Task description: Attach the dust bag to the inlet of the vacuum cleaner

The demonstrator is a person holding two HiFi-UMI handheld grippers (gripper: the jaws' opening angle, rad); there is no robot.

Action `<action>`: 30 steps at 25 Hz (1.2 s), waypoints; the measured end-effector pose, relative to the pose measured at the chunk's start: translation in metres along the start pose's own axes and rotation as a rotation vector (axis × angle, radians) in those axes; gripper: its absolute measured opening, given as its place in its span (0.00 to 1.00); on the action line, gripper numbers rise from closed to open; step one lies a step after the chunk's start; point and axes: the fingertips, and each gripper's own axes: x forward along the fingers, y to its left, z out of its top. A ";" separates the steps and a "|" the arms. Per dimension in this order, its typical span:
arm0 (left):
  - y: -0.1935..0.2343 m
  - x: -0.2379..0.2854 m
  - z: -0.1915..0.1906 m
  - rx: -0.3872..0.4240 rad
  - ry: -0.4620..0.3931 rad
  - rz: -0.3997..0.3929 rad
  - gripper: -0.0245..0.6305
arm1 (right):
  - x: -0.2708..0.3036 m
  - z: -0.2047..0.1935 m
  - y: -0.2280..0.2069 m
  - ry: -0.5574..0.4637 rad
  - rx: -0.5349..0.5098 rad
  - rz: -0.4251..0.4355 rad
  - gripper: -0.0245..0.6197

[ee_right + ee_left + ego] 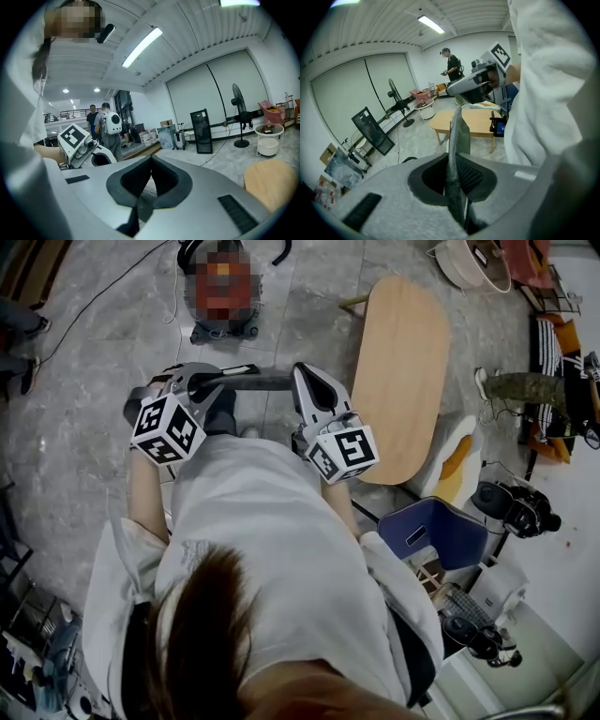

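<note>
Grey bag point(262, 383) stretches between left gripper point(223, 381) and right gripper point(300, 376), both clamped on it, well apart from the vacuum point(225, 330) on the floor point(112, 352) ahead: carrying, I'd say; next its mouth must meet the inlet.

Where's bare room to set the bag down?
The wooden table top shows bare. The floor between the vacuum cleaner and the table is open; left of the vacuum a cable crosses it. Crowded: right side, around the blue chair.
</note>
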 end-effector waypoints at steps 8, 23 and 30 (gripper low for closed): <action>0.091 0.014 -0.019 0.023 0.008 -0.035 0.10 | 0.088 0.022 -0.019 0.027 -0.001 0.009 0.04; 0.176 0.025 -0.042 0.075 0.014 -0.093 0.10 | 0.174 0.052 -0.036 0.059 -0.060 -0.027 0.04; 0.180 0.031 -0.057 0.041 0.051 -0.104 0.10 | 0.185 0.049 -0.046 0.067 -0.021 -0.015 0.04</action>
